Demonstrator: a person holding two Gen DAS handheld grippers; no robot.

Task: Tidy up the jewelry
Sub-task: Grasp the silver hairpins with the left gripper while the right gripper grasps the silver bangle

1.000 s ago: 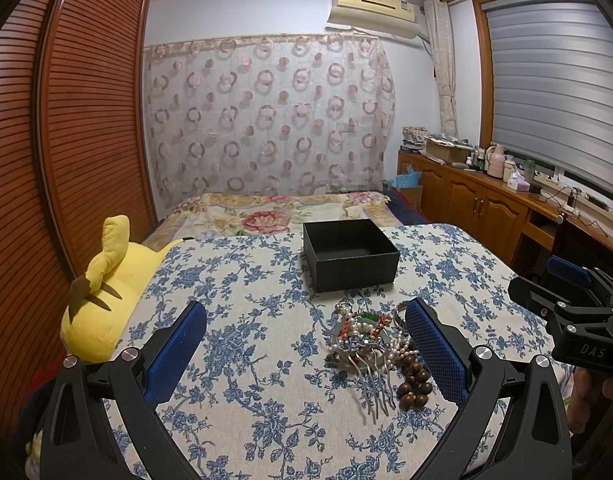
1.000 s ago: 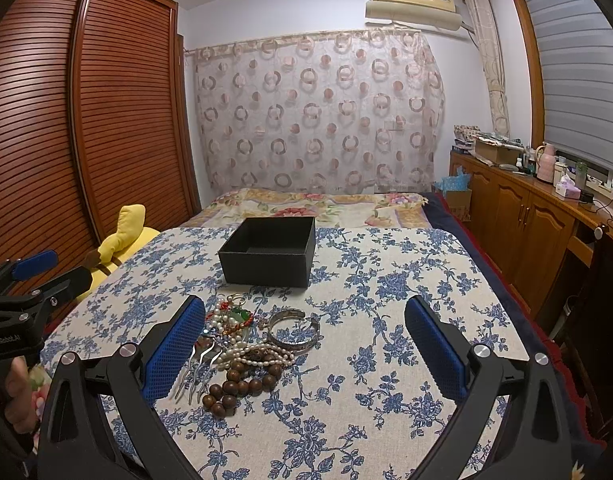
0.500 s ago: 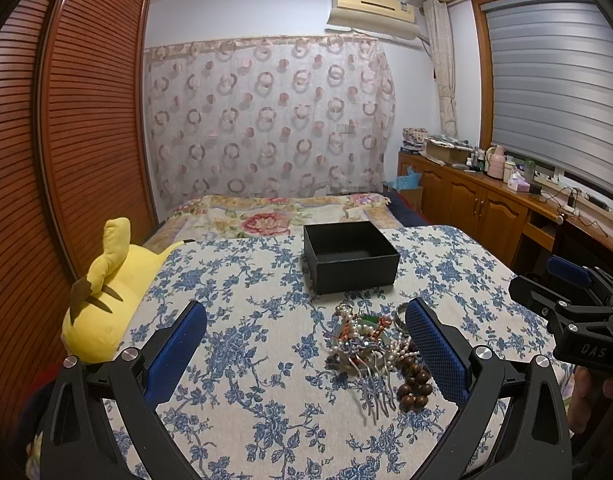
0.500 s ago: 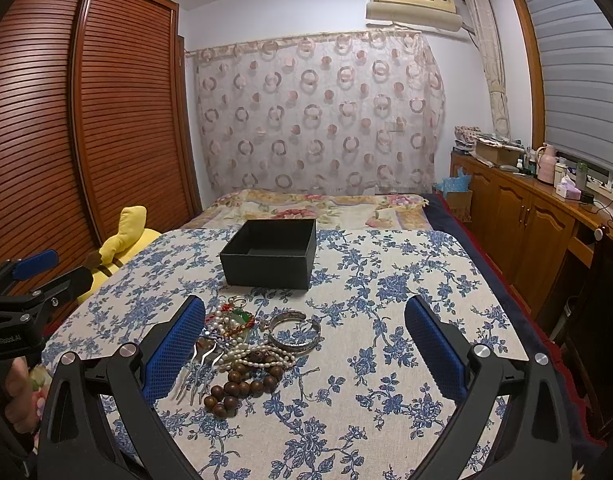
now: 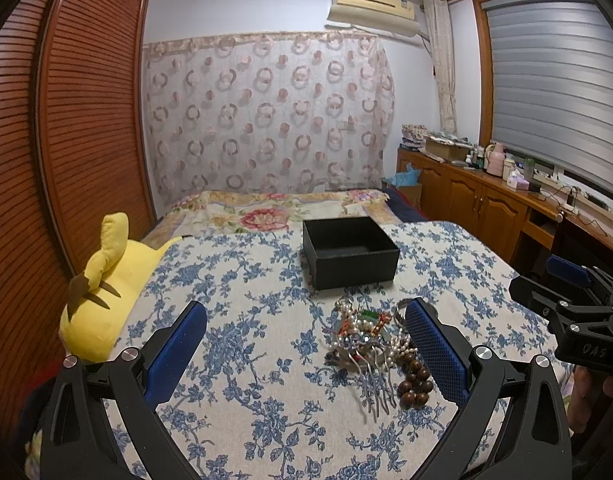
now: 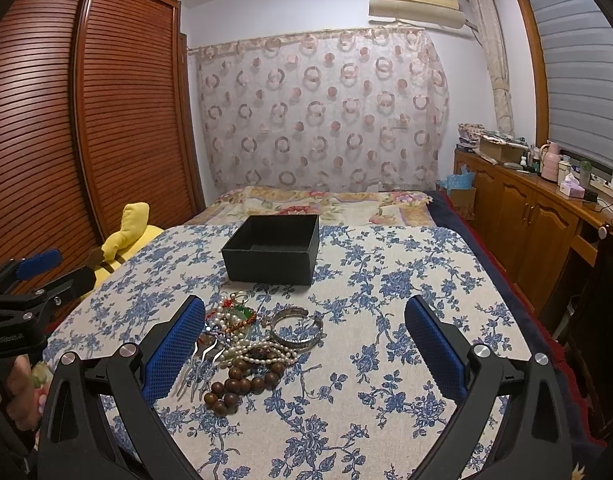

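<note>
A tangled jewelry pile (image 6: 248, 344) of pearls, brown wooden beads, metal hairpins and a silver bangle (image 6: 297, 327) lies on a blue-flowered bench (image 6: 386, 300). At twelve o'clock beyond it sits an open black box (image 6: 272, 250), square and matte. A yellow plush toy (image 5: 106, 292) rests at nine o'clock. The left gripper (image 5: 306, 348) and the right gripper (image 6: 304, 348) both hover spread wide, holding nothing.
</note>
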